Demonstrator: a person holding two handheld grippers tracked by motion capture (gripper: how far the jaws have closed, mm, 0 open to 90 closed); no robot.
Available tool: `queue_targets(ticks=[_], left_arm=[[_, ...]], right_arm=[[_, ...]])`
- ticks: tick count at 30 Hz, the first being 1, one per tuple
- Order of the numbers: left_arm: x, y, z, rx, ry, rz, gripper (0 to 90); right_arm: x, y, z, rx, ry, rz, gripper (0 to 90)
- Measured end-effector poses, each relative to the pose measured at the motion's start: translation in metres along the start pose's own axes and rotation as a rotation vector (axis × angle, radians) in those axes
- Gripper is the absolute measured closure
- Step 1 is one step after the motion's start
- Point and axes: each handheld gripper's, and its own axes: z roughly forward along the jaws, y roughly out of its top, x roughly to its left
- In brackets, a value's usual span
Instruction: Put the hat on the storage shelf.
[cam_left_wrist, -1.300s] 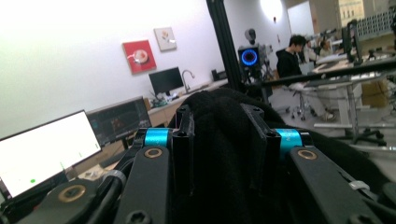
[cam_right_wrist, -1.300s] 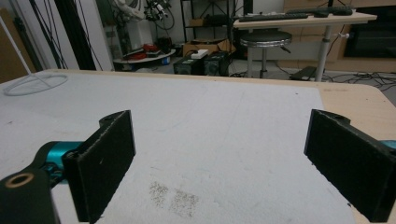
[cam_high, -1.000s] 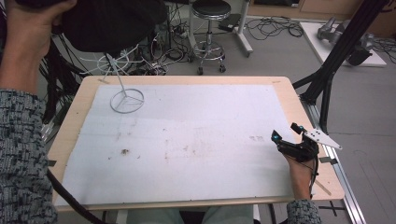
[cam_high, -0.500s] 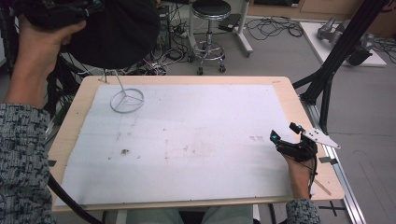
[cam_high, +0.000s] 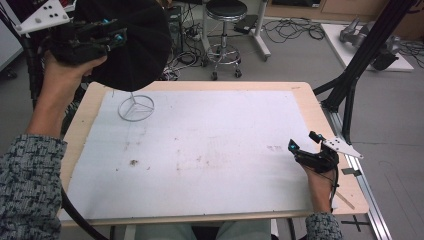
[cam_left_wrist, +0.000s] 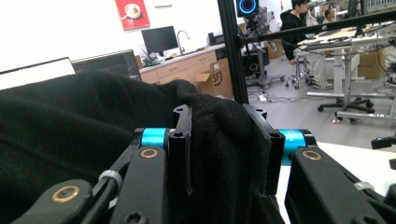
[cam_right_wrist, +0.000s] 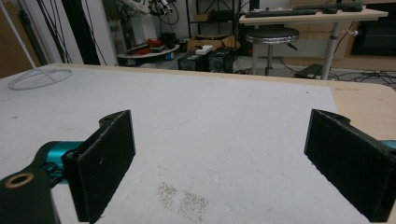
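Note:
High over the table's far left corner, my left gripper (cam_high: 112, 37) is shut on a black fabric item (cam_high: 137, 45), possibly a cap. In the left gripper view its jaws (cam_left_wrist: 222, 116) pinch a fold of that black fabric (cam_left_wrist: 70, 135). Under the fabric stands a white wire stand (cam_high: 135, 107) with a round base; its thin rod runs up beneath the cloth. The stand's base (cam_right_wrist: 39, 77) lies far left in the right gripper view. My right gripper (cam_high: 303, 141) rests open, with nothing between its jaws (cam_right_wrist: 222, 126), low over the white sheet (cam_high: 210, 150) near the table's right edge.
The white sheet covers most of the wooden table (cam_high: 325, 110), with faint smudges (cam_right_wrist: 182, 198) in front of the right gripper. A black frame post (cam_high: 360, 65) and a metal rail (cam_high: 367, 200) run along the right side. A stool (cam_high: 225, 30) and cables sit beyond the far edge.
My left hand has come down and to the right with the black fabric, bringing it lower over the wire stand. The right gripper has stayed put.

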Motion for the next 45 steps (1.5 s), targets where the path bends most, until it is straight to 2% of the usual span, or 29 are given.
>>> queue_targets(ticks=[2,9,22,26,34,45], left_arm=[[0.0,-0.005,-0.001,-0.004,0.009,-0.005,64.7],[-0.004,-0.02,-0.004,0.014,0.039,0.044,64.3],[-0.007,-0.043,-0.008,0.027,0.064,0.048,62.3],[-0.008,-0.05,-0.01,0.006,0.064,0.054,61.6],[-0.008,-0.057,-0.013,-0.004,0.063,0.063,58.1],[-0.011,-0.059,-0.013,0.002,0.064,0.068,53.1]], right_arm=[[0.001,0.0,0.0,0.005,0.002,0.001,7.8],[0.001,0.0,0.002,0.009,0.002,-0.002,7.8],[0.002,0.0,0.003,0.014,0.002,-0.01,7.8],[0.002,0.0,0.003,0.012,0.003,-0.007,7.8],[0.003,0.0,0.004,0.017,0.005,-0.012,7.8],[0.003,0.0,0.004,0.019,0.006,-0.011,7.8]])
